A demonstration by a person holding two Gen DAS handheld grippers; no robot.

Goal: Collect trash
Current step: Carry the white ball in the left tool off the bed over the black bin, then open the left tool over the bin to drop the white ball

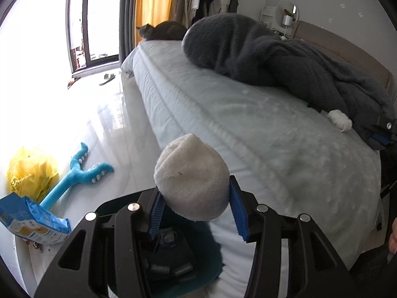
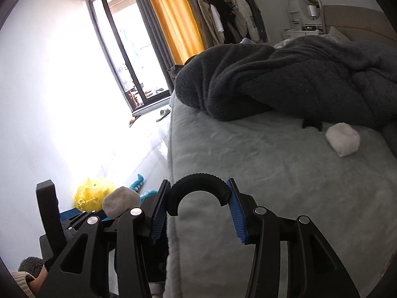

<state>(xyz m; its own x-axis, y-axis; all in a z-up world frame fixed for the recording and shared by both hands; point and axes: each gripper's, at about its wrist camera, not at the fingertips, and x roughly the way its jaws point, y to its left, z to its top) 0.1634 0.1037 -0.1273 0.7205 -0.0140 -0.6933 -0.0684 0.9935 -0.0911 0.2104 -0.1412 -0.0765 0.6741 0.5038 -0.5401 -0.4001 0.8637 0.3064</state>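
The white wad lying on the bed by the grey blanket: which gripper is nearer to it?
Right. The right gripper is beside the white wad, clamping a black curved piece. The left gripper is back at the bed's edge, holding a white sock ball.

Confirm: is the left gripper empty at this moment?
No, the left gripper has its jaws shut on a balled white sock, held beside the bed.

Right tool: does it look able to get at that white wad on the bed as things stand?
Probably not yet. The path over the bed to the white wad looks clear, but the right tool already grips a black curved piece.
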